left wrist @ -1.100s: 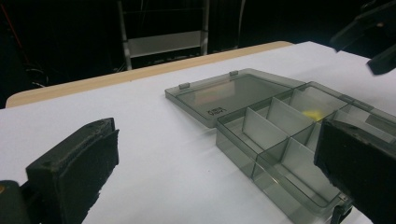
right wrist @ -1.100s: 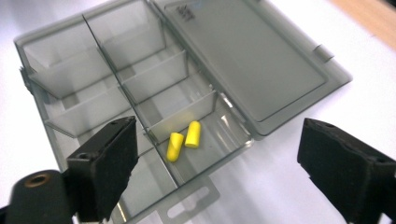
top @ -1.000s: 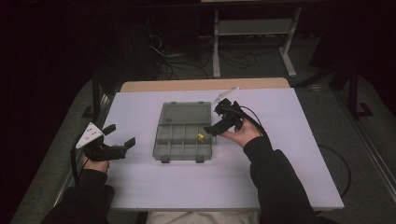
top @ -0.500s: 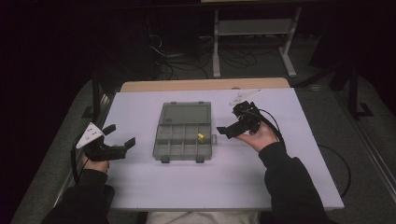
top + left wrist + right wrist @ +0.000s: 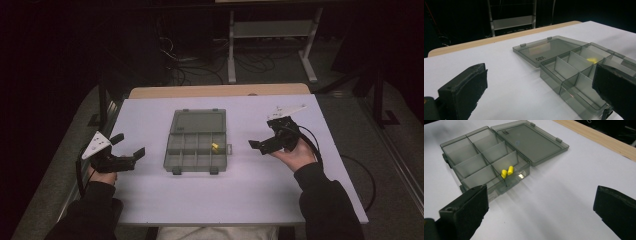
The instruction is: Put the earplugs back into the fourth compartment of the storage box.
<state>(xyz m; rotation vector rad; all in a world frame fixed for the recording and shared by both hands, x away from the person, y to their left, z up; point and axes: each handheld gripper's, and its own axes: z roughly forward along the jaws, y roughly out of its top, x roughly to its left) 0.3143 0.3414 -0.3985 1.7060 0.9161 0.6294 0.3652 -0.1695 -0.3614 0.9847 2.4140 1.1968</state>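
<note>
A grey see-through compartment box lies in the middle of the white table, its lid folded flat toward the far side. Two small yellow pieces rest side by side in one compartment by the hinge, at the box's right end. My left gripper hovers to the left of the box, open and empty; the box's near corner lies between its jaws in the left gripper view. My right gripper is held to the right of the box, open and empty, over bare table.
A wooden strip runs along the table's far edge. Behind it on the dark floor stand a metal rack and loose cables. A black cable trails from the right gripper off the table's right side.
My right gripper has drawn back to the right, from the box's right edge to open table. The left gripper and the box have not moved.
</note>
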